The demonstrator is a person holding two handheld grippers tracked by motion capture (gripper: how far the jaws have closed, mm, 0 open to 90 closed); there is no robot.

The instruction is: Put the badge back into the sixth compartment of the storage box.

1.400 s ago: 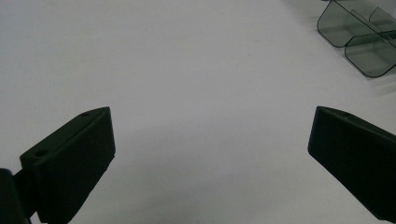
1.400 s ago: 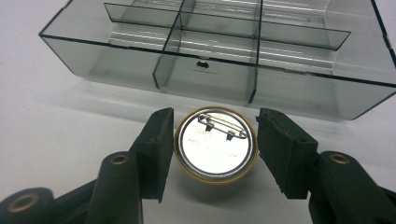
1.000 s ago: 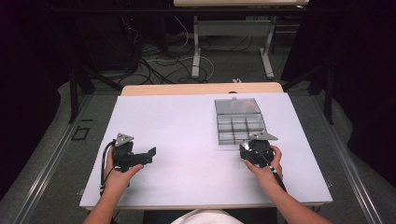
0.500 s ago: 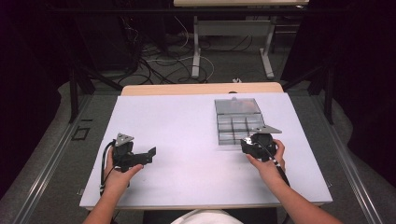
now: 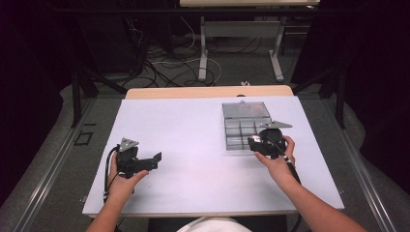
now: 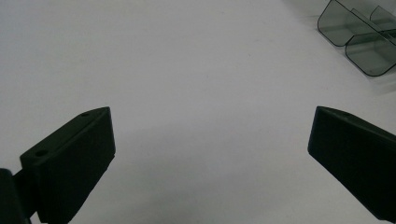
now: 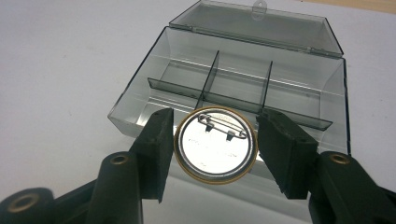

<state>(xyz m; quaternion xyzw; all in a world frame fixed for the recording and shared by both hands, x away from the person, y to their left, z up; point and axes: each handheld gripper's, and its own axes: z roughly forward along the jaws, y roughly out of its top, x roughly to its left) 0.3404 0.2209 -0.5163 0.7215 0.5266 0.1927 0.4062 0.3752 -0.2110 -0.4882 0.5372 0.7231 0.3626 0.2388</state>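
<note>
A round pin badge [image 7: 215,144] with a brass rim shows its silver back and safety pin. My right gripper [image 7: 214,148] is shut on its edges and holds it just above the near edge of a clear smoky compartment box [image 7: 243,70], whose lid lies open at the back. In the high view the right gripper [image 5: 256,142] hangs over the box [image 5: 241,126] at the table's right. My left gripper [image 5: 155,159] rests at the front left, jaws wide apart, with nothing between them [image 6: 210,154]. A corner of the box [image 6: 359,37] shows far off.
The white table [image 5: 193,130] runs from the left gripper to the box. The box's compartments look empty. Beyond the far edge are a wooden strip [image 5: 208,92], cables and table legs on the floor.
My right gripper has moved a little forward, from in front of the box to over its near edge, with the badge in it. The left gripper has stayed still.
</note>
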